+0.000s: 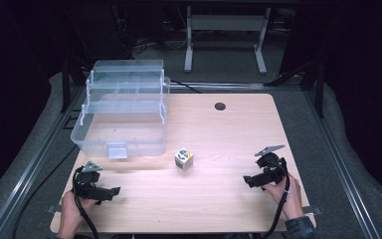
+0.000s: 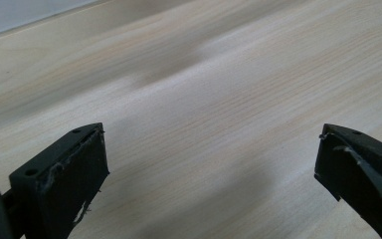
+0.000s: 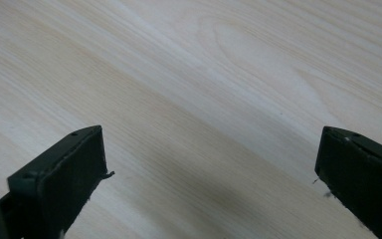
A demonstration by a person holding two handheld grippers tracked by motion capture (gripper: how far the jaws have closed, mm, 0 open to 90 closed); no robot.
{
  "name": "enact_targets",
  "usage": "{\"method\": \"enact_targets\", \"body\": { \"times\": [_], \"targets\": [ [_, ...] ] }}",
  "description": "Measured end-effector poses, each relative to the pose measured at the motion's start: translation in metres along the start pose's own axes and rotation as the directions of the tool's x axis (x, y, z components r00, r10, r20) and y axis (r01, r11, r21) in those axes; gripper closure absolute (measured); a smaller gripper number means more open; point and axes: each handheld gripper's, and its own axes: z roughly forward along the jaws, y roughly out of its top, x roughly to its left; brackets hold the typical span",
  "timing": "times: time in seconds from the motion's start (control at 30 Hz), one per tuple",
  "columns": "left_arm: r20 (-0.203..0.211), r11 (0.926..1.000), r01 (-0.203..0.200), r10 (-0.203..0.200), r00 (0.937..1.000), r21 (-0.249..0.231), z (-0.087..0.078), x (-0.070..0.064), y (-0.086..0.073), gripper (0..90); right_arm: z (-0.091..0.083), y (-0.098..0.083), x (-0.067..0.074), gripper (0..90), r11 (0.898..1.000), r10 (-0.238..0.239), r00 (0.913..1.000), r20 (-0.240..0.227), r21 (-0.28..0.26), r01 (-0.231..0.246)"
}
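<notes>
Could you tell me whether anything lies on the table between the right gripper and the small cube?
Nothing visible does: bare wooden table lies between the open right gripper and the small cube.

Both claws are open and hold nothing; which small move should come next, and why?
Probably bring the right claw toward the small cube. The cube lies free on the table, beside the open clear box, and nothing stands between them.

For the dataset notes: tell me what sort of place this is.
Probably a lab workbench for recording manipulation: a light wooden table fenced by metal rails in a dark room, hand-held cabled grippers, and another desk's frame behind.
</notes>
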Motion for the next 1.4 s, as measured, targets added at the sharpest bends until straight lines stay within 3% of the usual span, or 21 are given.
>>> {"method": "enact_targets", "body": {
  "times": [0.1, 0.3, 0.9, 0.93, 1.13, 1.4],
  "targets": [
    [0.001, 1.0000, -0.006, 0.006, 1.0000, 0.002, 0.001, 0.000, 0.000, 0.1, 0.000, 0.006, 0.005, 0.0, 1.000, -0.017, 0.9996, -0.021, 0.002, 0.017],
    [0.029, 1.0000, -0.008, 0.008, 0.9996, -0.003, 0.002, 0.001, 0.000, 0.0, 0.004, 0.021, 0.014, 0.0, 0.997, -0.062, 0.9979, -0.020, 0.035, 0.063],
    [0.032, 0.9997, -0.019, 0.019, 0.9993, 0.012, 0.005, -0.003, 0.000, 0.1, 0.017, 0.071, 0.042, 6.6, 0.985, -0.153, 0.9842, -0.090, 0.071, 0.159],
    [0.032, 0.9997, -0.021, 0.021, 0.9993, 0.012, 0.005, -0.003, 0.000, 0.0, 0.018, 0.074, 0.045, 6.6, 0.982, -0.162, 0.9838, -0.076, 0.081, 0.168],
    [0.041, 0.9992, -0.039, 0.039, 0.9984, 0.008, 0.005, -0.005, 0.001, 0.0, 0.023, 0.092, 0.059, 2.4, 0.974, -0.207, 0.9720, -0.112, 0.065, 0.215],
    [0.041, 0.9989, -0.044, 0.044, 0.9982, 0.014, 0.005, -0.004, 0.000, 0.1, 0.034, 0.120, 0.077, 2.7, 0.961, -0.242, 0.9642, -0.109, 0.110, 0.253]
  ]
}}
